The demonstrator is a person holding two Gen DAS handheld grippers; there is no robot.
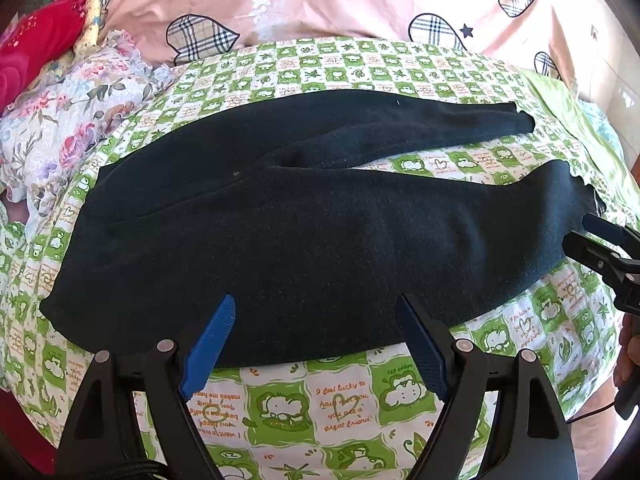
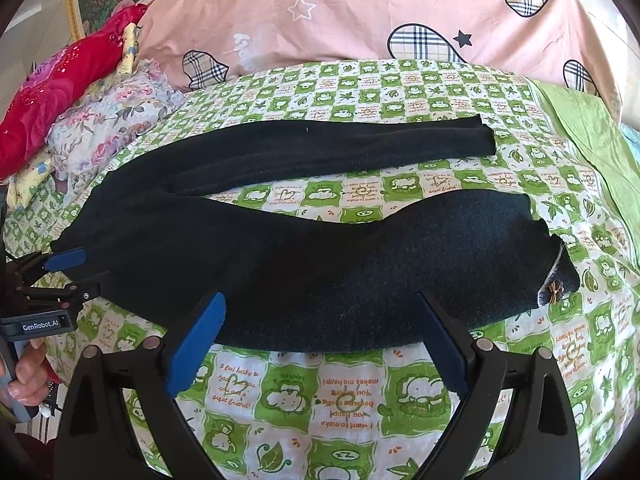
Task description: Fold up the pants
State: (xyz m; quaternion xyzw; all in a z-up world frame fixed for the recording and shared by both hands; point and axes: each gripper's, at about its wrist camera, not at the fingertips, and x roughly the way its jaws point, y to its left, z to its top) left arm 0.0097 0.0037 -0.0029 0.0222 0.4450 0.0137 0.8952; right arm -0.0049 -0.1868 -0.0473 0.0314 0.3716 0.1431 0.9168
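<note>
Dark pants [image 1: 320, 220] lie flat on a green-and-white checked sheet [image 1: 340, 400], waist to the left and both legs spread apart toward the right. My left gripper [image 1: 316, 300] is open, its blue fingertips hovering over the near edge of the near leg. The right wrist view shows that left gripper [image 2: 86, 274] at the waist end of the pants [image 2: 320, 272]. My right gripper [image 2: 320, 298] is open over the near leg's front edge, left of the cuff with a small flower ornament [image 2: 554, 292]. In the left wrist view the right gripper [image 1: 576, 232] sits by that cuff.
A pink quilt with plaid hearts [image 1: 320, 0] is bunched along the far side. Floral fabric [image 1: 80, 100] and red fabric [image 1: 36, 48] are piled at the far left. A plain green sheet [image 2: 580, 128] borders the right. A hand [image 2: 28, 368] holds the left gripper's handle.
</note>
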